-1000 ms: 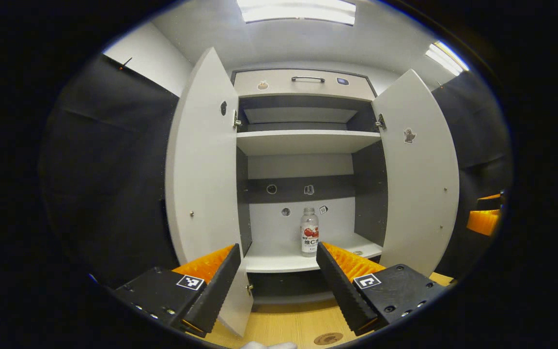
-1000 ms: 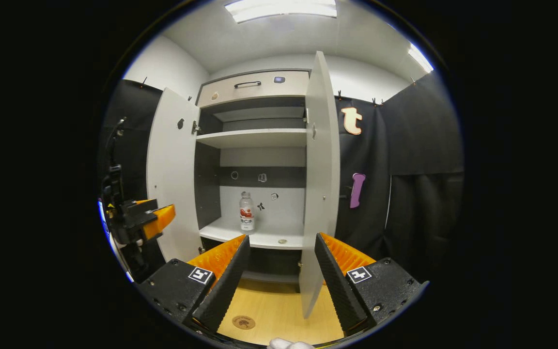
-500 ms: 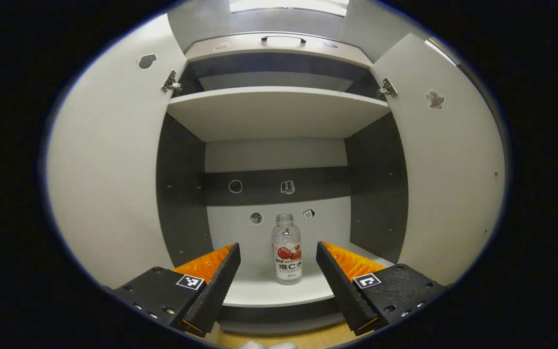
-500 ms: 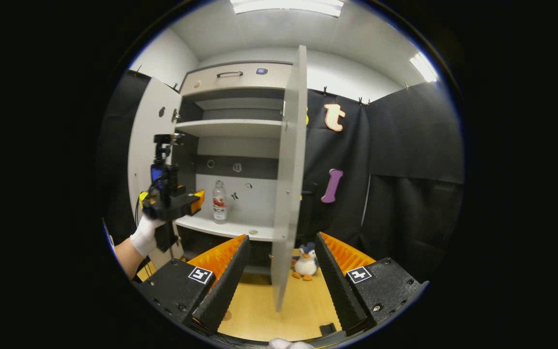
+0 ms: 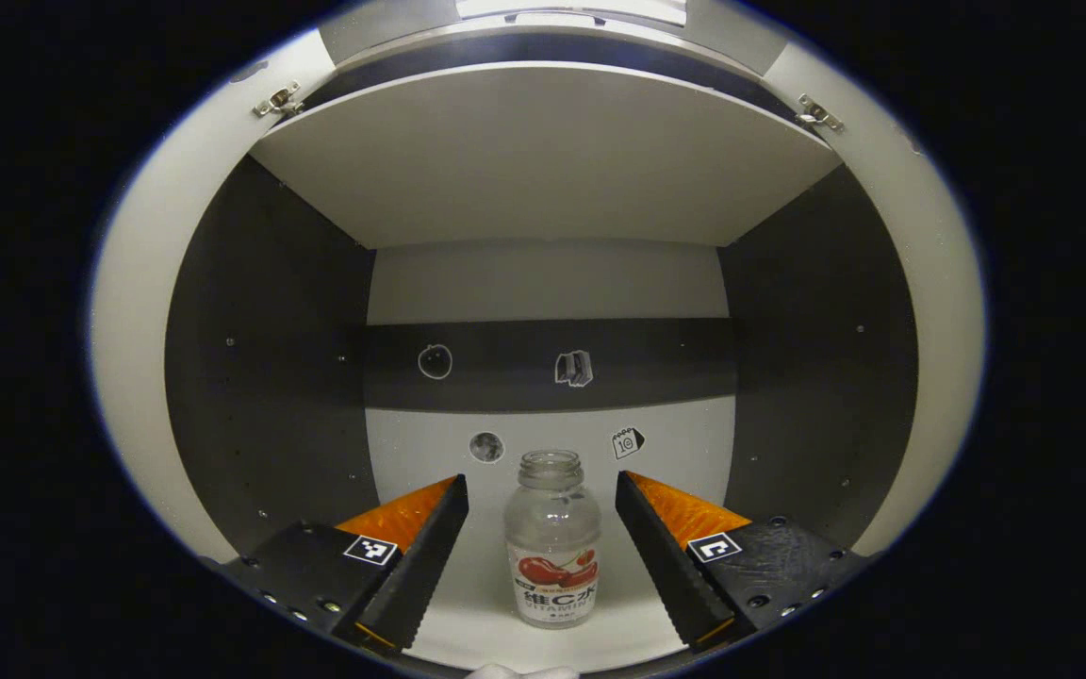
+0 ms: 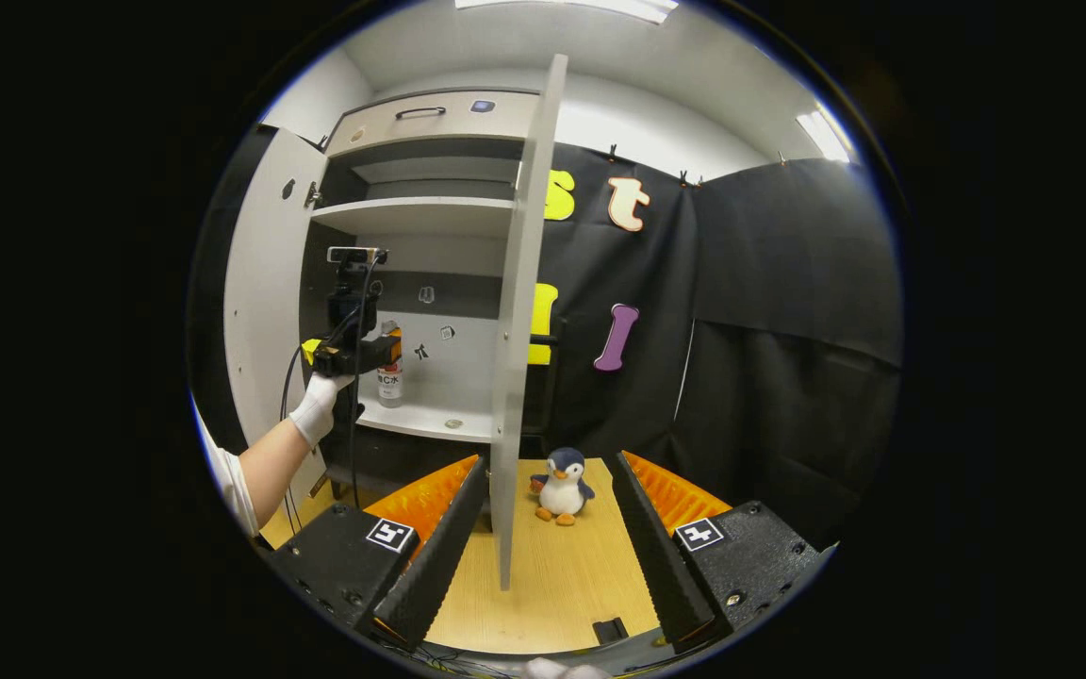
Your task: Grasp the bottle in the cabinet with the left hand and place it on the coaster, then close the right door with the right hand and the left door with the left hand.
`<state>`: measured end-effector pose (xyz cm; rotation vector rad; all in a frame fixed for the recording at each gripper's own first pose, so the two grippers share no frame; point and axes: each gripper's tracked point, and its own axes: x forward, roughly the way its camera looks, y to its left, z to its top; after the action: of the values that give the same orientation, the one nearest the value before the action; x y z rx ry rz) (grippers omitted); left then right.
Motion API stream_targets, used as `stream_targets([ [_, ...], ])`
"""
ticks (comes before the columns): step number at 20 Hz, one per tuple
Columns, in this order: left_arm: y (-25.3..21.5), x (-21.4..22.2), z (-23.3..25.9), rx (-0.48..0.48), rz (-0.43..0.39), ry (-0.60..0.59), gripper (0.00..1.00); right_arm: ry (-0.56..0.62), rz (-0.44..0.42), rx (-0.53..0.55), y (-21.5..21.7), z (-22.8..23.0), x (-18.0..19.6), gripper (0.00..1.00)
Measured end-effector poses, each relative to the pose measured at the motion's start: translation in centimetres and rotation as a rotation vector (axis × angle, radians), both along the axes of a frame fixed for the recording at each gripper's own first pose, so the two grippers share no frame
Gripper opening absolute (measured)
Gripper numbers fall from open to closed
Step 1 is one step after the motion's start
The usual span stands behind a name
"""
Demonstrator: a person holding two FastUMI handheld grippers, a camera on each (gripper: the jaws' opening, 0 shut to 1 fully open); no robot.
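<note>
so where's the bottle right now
In the left gripper view the bottle stands upright on the cabinet's lower shelf, between the open fingers of the left claw, not yet gripped.

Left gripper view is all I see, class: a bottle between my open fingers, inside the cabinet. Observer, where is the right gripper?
Observer: The right gripper is open, outside the cabinet, facing the front edge of the right door.
Operator: Is that door shut?
Observer: No, it stands wide open, seen edge-on.
Operator: Anything near it?
Observer: A toy penguin stands on the wooden surface beside the door's lower end.
</note>
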<state>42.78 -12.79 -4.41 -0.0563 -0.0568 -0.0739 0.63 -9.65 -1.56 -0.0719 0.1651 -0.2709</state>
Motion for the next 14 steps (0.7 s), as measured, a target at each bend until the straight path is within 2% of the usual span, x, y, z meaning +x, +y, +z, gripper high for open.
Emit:
stream_targets([
  [4,-1.2,2.0,-2.3,-0.014,-0.027,0.058,0.97,0.003,-0.02,0.001,-1.1,-0.1,-0.3,0.83],
  [8,-1.2,2.4,-3.3,0.004,-0.02,0.087,0.96,-0.005,-0.042,0.003,-2.0,0.3,-1.0,0.83],
  [9,-1.2,2.8,-3.2,0.012,-0.012,0.092,0.78,-0.009,-0.044,0.003,-2.1,0.3,-1.2,0.83],
  [14,0.3,-1.9,1.1,-0.002,-0.024,0.008,0.76,-0.013,-0.047,-0.002,-2.3,0.1,-1.9,0.83],
])
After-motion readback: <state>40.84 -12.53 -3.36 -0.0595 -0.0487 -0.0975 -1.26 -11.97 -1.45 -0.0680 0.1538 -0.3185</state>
